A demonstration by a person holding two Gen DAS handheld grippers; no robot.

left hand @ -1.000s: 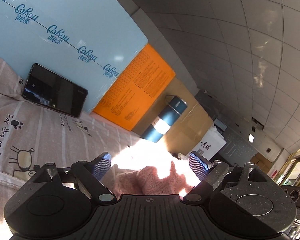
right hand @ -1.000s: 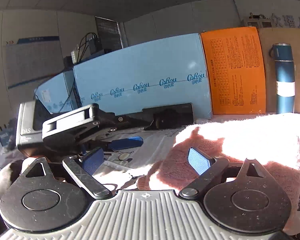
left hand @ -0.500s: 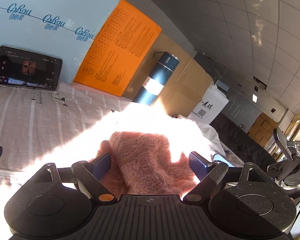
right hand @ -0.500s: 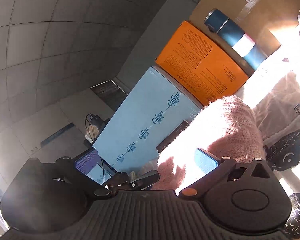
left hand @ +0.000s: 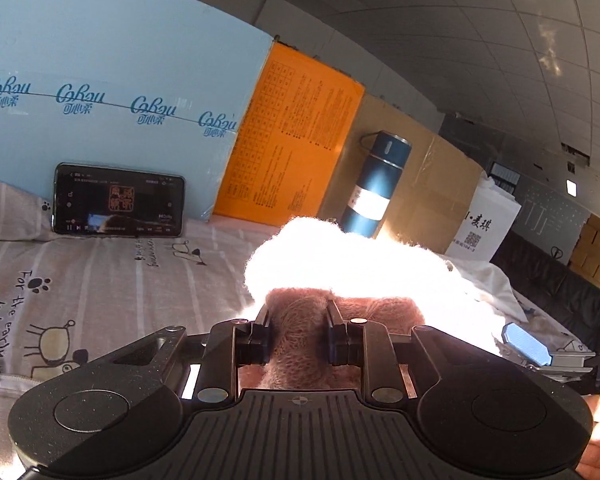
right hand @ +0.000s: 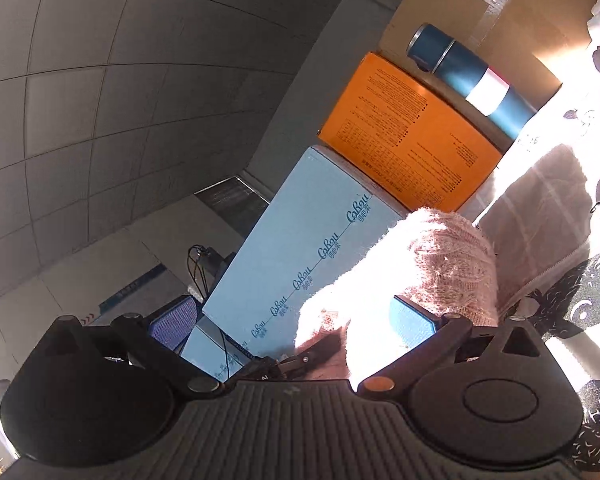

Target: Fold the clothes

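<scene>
- The pink knitted sweater (left hand: 300,344) is lying bunched on the printed bedsheet (left hand: 100,280), very near the left gripper (left hand: 299,338), whose jaws are standing narrow and are pinching a fold of the wool.
- This pinch is probably securing one part of the garment so that a fold can be made; the far part of the sweater is glowing white in the strong sun, so its shape there is not readable.
- The right gripper (right hand: 296,316) is tilting steeply, looking up at the ceiling, with its jaws standing wide; the sweater (right hand: 452,264) is lying between and beyond its fingers, but they are not holding it.
- At the far edge of the bed, a phone (left hand: 118,205) is leaning against the light blue box (left hand: 120,80), and to the right an orange box (left hand: 296,148) and a blue flask (left hand: 374,188) are standing.
</scene>
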